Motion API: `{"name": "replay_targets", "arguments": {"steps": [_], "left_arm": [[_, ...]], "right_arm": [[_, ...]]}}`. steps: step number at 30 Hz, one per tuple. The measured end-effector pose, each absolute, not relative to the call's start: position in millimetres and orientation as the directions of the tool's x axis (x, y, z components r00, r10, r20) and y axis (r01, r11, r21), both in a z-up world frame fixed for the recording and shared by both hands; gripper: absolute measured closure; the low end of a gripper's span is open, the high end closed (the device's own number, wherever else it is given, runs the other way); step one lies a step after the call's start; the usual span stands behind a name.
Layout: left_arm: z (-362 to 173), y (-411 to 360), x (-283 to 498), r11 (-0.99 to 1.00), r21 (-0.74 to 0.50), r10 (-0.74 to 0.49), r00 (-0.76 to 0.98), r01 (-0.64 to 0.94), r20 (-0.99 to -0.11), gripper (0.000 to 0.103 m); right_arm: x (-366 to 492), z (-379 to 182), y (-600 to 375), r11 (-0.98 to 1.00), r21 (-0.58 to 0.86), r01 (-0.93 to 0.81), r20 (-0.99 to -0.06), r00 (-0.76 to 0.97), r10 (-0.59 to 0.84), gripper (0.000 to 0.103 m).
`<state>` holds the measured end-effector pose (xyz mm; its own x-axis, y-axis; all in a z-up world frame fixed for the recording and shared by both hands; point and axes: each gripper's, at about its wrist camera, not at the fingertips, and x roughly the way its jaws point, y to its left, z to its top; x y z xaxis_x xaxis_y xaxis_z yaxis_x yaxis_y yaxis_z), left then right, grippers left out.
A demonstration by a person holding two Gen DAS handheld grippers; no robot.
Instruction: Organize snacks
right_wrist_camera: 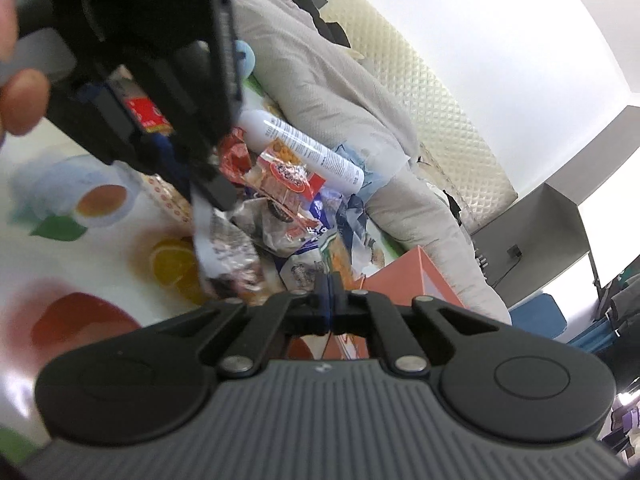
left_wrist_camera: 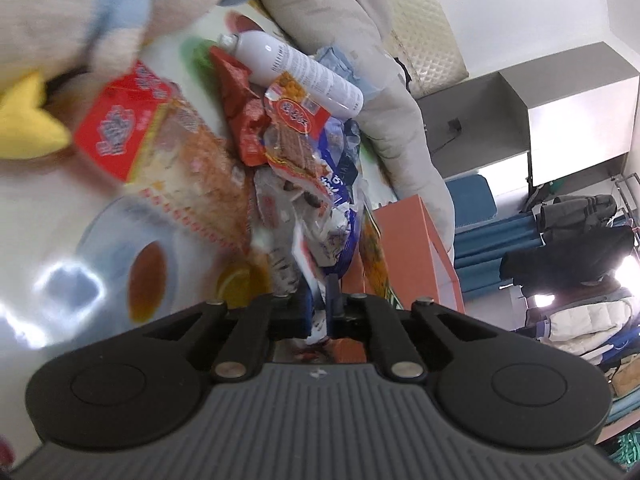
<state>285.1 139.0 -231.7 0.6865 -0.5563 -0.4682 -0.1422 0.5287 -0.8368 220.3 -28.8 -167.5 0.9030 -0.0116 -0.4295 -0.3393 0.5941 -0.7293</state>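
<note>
Crinkled snack packets [left_wrist_camera: 296,168] lie heaped, unsorted, beside the orange box [left_wrist_camera: 416,256]; my left gripper [left_wrist_camera: 318,308] pinches one wrapper, my right gripper [right_wrist_camera: 328,300] is closed, apparently empty.

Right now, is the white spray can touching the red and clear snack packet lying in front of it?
Touching. In the left wrist view the white spray can lies across the top edge of the snack packet, with no gap between them; the right wrist view shows the same overlap.
</note>
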Motion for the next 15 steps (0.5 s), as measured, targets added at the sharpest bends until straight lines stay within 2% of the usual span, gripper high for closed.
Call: {"name": "replay_targets", "arguments": {"steps": [15], "left_arm": [[-207.2,172.0,182.1,0.559,-0.808,-0.485,0.717,-0.186,-0.501,0.099]], "right_arm": [[128.9,-155.4,-33.4,0.608,-0.682,-0.406,-0.484,0.874,0.040,0.100]]}}
